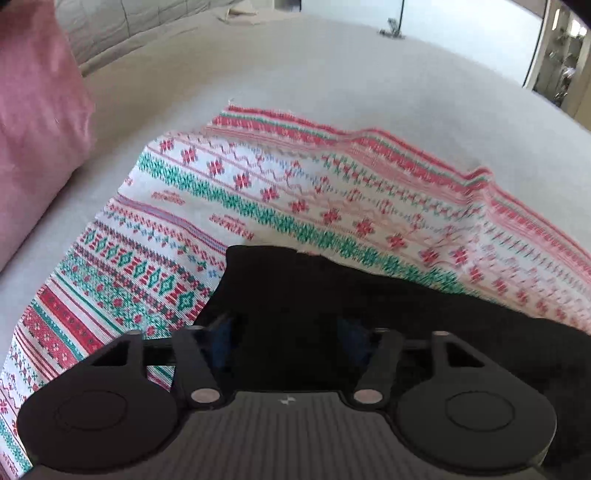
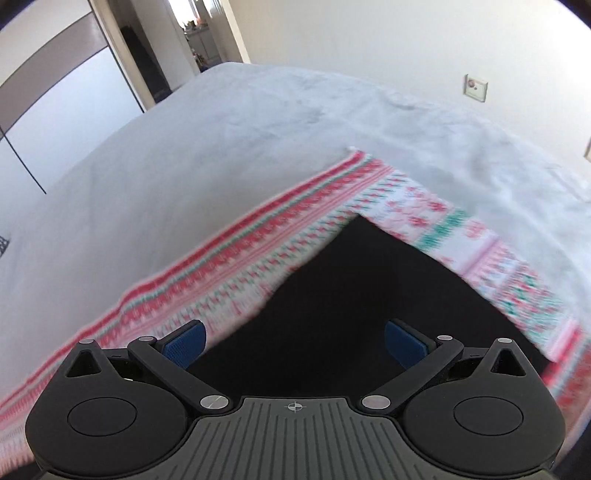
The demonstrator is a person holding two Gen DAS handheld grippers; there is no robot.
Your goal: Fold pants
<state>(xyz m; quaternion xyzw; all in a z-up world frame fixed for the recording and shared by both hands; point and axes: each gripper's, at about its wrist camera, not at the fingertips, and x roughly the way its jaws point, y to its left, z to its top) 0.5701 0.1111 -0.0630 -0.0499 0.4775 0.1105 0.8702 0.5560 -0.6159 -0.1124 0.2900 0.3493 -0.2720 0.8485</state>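
Note:
Black pants (image 1: 332,295) lie on a white cloth (image 1: 221,184) patterned in red and green, spread over a pale bed (image 1: 332,66). My left gripper (image 1: 286,332) hangs low over the pants' near corner. Its blue pads (image 1: 221,330) stand partly apart and are dim against the dark fabric; I see nothing pinched between them. In the right wrist view the pants (image 2: 351,288) fill a dark wedge on the patterned cloth (image 2: 221,258). My right gripper (image 2: 293,343) is open above them, its blue pads (image 2: 184,343) wide apart with nothing held.
A pink pillow (image 1: 33,129) lies at the left of the bed, with a quilted cover (image 1: 129,18) behind it. The bed surface (image 2: 184,147) stretches beyond the cloth. A wall socket (image 2: 475,86) and a doorway (image 2: 184,37) are behind the bed.

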